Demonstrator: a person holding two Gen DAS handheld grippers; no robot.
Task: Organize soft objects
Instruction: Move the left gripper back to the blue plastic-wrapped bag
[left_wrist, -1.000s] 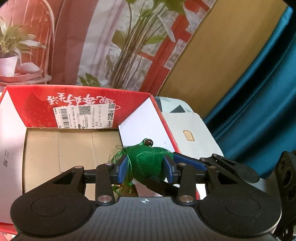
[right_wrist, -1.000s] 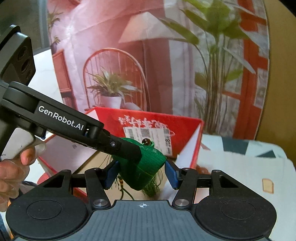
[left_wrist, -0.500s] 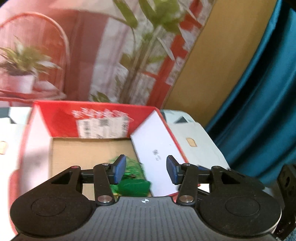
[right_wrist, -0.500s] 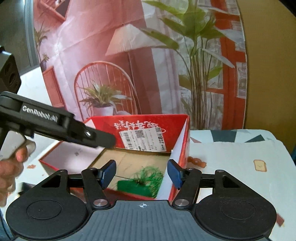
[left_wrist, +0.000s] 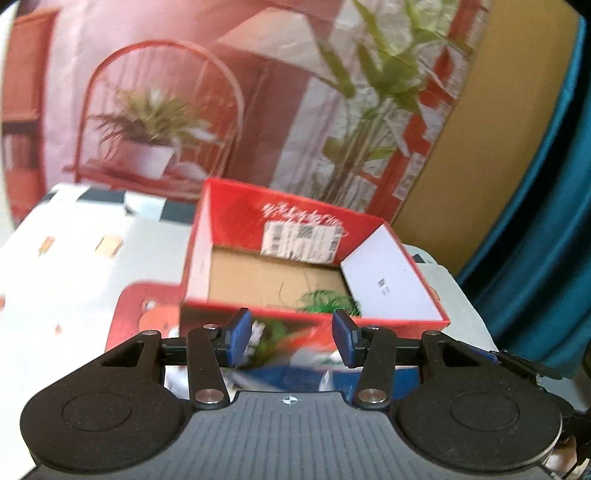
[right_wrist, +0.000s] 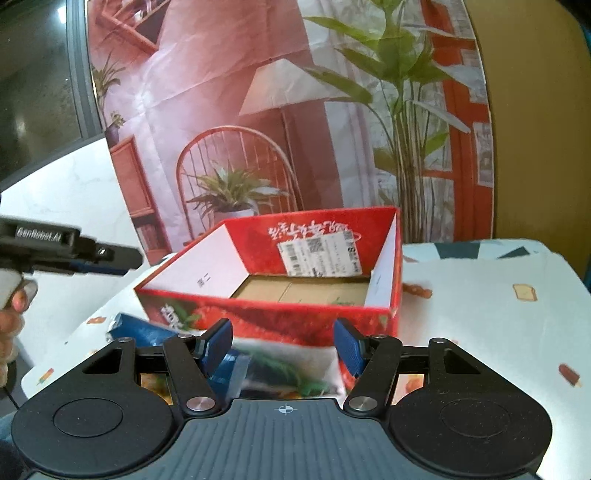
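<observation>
Both grippers hang over the table (right_wrist: 480, 332) with nothing in them. The left gripper (left_wrist: 291, 334) has its 2 blue-padded fingers (left_wrist: 239, 334) spread apart, released, and just beyond them stands the red box (left_wrist: 258, 229), its near wall sitting right past the fingertips. Inside that box, ahead of the right-hand finger and close to the white inner side wall, lies the green soft toy (left_wrist: 327, 301), resting on the brown cardboard floor; only its shaggy top shows above the near wall, and the view is blurred, so its shape is hard to read. The right gripper (right_wrist: 284, 341) is released too, its fingers (right_wrist: 218, 343) wide apart, with the same red box (right_wrist: 266, 314) just ahead of them; from here only a few green strands show on the box floor. Between and just below the right fingers lies a white packet (right_wrist: 291, 363) printed with green leaves, and beside the left-hand finger a blue packet (right_wrist: 147, 330) lies on the table against the box's near wall. Farther off to the left of the right fingers, the other gripper's black arm (right_wrist: 66, 249) reaches in level, with a hand (right_wrist: 14, 299) behind it. A printed backdrop (right_wrist: 295, 110) with a chair and plants stands behind the table.
</observation>
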